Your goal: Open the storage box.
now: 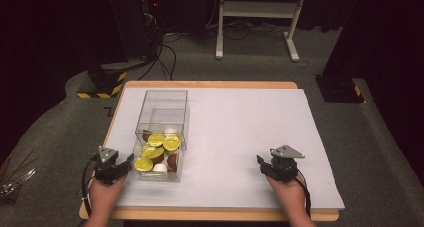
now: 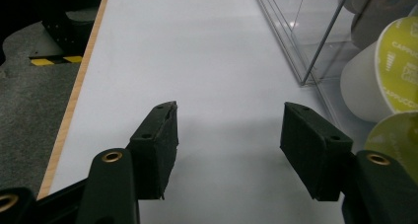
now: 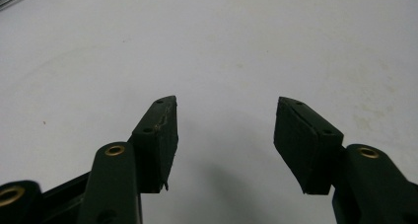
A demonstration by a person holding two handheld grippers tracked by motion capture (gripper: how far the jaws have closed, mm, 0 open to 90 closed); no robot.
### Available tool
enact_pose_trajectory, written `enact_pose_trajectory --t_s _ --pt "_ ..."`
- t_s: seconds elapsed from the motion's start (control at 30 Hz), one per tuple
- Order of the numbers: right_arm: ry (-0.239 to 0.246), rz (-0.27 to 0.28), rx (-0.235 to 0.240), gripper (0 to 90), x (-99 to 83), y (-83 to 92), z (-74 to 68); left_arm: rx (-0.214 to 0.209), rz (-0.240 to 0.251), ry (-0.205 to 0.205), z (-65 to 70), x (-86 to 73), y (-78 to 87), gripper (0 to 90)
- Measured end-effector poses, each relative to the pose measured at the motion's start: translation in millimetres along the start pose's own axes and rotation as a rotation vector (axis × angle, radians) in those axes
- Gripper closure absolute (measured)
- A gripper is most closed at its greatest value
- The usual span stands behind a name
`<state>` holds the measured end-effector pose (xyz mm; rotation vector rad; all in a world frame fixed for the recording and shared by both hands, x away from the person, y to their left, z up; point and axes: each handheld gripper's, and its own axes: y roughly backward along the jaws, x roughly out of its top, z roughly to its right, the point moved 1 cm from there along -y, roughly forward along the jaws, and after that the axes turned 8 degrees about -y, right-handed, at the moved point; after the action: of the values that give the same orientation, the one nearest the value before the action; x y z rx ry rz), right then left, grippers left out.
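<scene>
Here a clear, hard-walled plastic box (image 1: pixel 161 137) stands on the matte white sheet (image 1: pixel 240 137) at the table's left, with round coffee capsules (image 1: pixel 157 152) heaped inside: glossy yellow-green foil lids, brown and white bodies. The left gripper (image 1: pixel 129 162) sits just beside the box's near left corner, its black foam-faced jaws standing wide with nothing between them. The right gripper (image 1: pixel 260 163) is well apart over bare sheet, jaws likewise wide and empty. In the left gripper view the capsules (image 2: pixel 389 76) are cut off at the right edge, their print only partly legible.

Lab, hazard-striped stand base (image 1: pixel 101 85), floor cables (image 1: pixel 167 57), white frame (image 1: pixel 260 17)
</scene>
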<state>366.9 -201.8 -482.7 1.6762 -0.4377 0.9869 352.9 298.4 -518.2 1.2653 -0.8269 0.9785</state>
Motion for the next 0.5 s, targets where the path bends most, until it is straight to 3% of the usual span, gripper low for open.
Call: enact_pose_trajectory --t_s 0.5 --pt "0.018 0.018 0.060 41.7 9.9 -5.8 -34.0 -0.014 -0.006 -0.009 -0.1 0.1 0.5 36.9"
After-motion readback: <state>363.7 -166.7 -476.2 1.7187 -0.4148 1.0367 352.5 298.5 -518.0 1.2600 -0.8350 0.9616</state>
